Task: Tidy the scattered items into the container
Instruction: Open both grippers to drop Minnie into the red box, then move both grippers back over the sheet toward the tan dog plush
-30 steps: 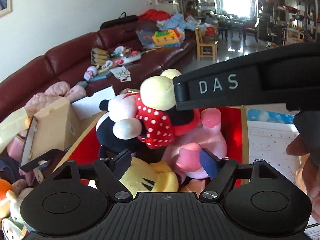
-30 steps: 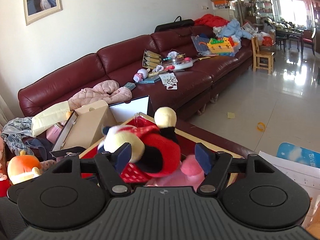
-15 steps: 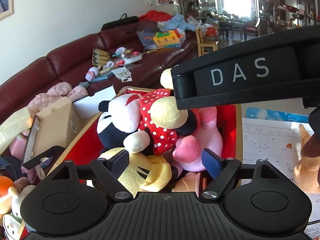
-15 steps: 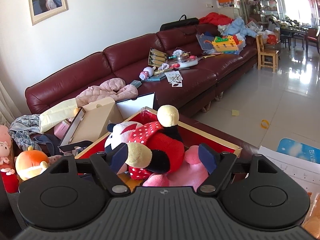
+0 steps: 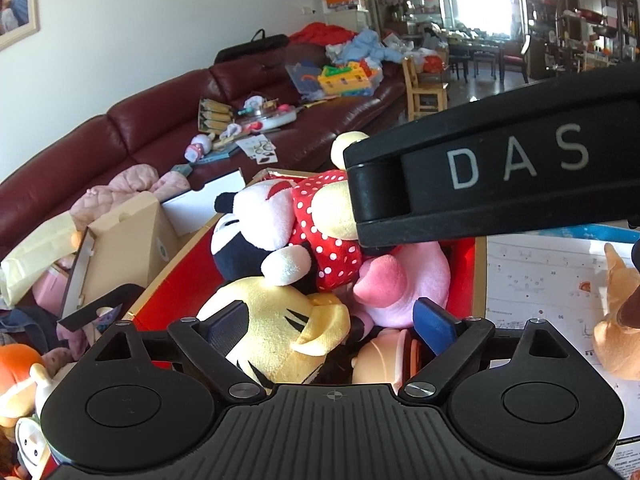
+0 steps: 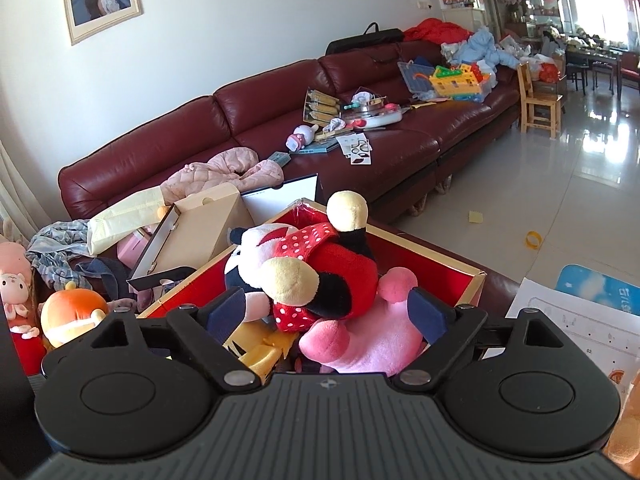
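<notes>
A red-lined box (image 5: pixel 176 292) (image 6: pixel 440 268) holds several plush toys. On top lies a mouse plush in a red polka-dot dress (image 5: pixel 308 220) (image 6: pixel 320 268), over a yellow plush (image 5: pixel 280 328) (image 6: pixel 256 348) and a pink plush (image 5: pixel 400 288) (image 6: pixel 360 340). My left gripper (image 5: pixel 330 326) hangs over the box's near side, jaws opening, the yellow plush below and between them, not pressed. My right gripper (image 6: pixel 326 312) is just behind the mouse plush, jaws opening, pads clear of it. Its black body (image 5: pixel 500 184) crosses the left wrist view.
A tan cardboard box (image 6: pixel 200 224) and clothes lie left of the red box. An orange plush (image 6: pixel 72 312) sits at the far left. A printed paper sheet (image 5: pixel 540 280) and a tan plush (image 5: pixel 616 320) lie to the right. The cluttered maroon sofa (image 6: pixel 280 112) stands behind.
The mouse plush has sunk from between the right jaws onto the pile in the box. Both grippers' jaws have widened. The right gripper's body looms larger in the left wrist view.
</notes>
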Tool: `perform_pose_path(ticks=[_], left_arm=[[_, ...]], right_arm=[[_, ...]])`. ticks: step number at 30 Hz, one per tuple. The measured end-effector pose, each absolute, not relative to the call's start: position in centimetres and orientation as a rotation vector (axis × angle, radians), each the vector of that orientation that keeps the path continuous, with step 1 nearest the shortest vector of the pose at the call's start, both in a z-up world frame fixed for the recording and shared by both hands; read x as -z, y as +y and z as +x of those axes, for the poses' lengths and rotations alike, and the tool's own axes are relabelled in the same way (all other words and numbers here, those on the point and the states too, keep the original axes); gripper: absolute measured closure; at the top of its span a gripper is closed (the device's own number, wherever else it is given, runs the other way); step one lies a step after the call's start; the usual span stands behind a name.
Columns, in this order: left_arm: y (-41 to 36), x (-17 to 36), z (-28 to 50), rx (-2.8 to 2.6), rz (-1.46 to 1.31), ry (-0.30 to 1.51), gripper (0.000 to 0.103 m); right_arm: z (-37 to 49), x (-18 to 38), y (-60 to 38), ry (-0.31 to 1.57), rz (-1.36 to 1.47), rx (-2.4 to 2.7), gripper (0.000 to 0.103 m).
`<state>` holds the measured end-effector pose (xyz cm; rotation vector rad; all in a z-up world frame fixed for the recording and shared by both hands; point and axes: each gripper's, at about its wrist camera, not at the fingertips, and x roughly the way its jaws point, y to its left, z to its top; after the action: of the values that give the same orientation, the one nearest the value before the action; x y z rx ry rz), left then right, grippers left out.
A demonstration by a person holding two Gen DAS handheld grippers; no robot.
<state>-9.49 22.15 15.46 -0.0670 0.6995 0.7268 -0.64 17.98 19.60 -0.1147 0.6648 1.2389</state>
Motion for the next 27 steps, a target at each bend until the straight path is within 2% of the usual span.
perform_pose_path(ticks=[27], left_arm=[[20.0, -15.4, -11.4, -0.748, -0.046, 0.698, 0.002]], right_arm=[[-2.8, -19.1, 15.1, 0.663, -0.176, -1.23, 0.009]])
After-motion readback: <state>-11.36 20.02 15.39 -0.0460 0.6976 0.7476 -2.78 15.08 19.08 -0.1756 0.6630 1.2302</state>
